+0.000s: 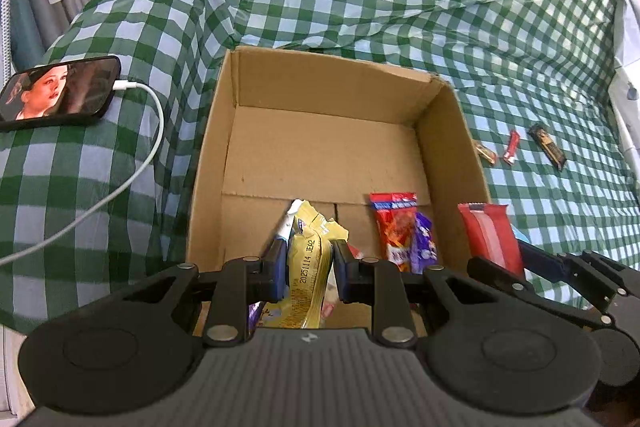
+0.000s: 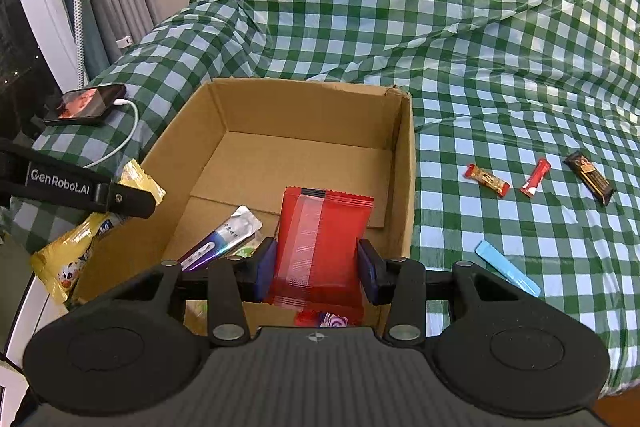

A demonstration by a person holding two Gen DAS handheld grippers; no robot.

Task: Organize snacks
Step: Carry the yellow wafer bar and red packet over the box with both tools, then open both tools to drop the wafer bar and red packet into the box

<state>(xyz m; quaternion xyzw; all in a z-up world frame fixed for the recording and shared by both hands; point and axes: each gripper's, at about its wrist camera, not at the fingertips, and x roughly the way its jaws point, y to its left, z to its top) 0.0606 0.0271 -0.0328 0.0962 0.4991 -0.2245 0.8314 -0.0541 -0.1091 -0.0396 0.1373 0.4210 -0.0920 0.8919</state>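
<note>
An open cardboard box (image 1: 320,131) sits on the green checked cloth; it also shows in the right wrist view (image 2: 404,163). My left gripper (image 1: 308,267) is shut on a yellow snack packet (image 1: 310,255) above the box's near edge. The same packet (image 2: 76,251) hangs at the box's left side in the right wrist view. My right gripper (image 2: 316,263) is shut on a red snack packet (image 2: 320,239) over the box's near right part; it shows in the left wrist view (image 1: 490,235). A red packet (image 1: 394,227), a purple packet (image 1: 424,243) and a silver-purple pouch (image 2: 224,239) lie inside the box.
Loose snacks lie on the cloth right of the box: a gold-red bar (image 2: 486,179), a red bar (image 2: 535,178), a dark bar (image 2: 589,177) and a blue stick (image 2: 506,273). A phone (image 1: 60,91) with a white cable (image 1: 132,163) lies to the left.
</note>
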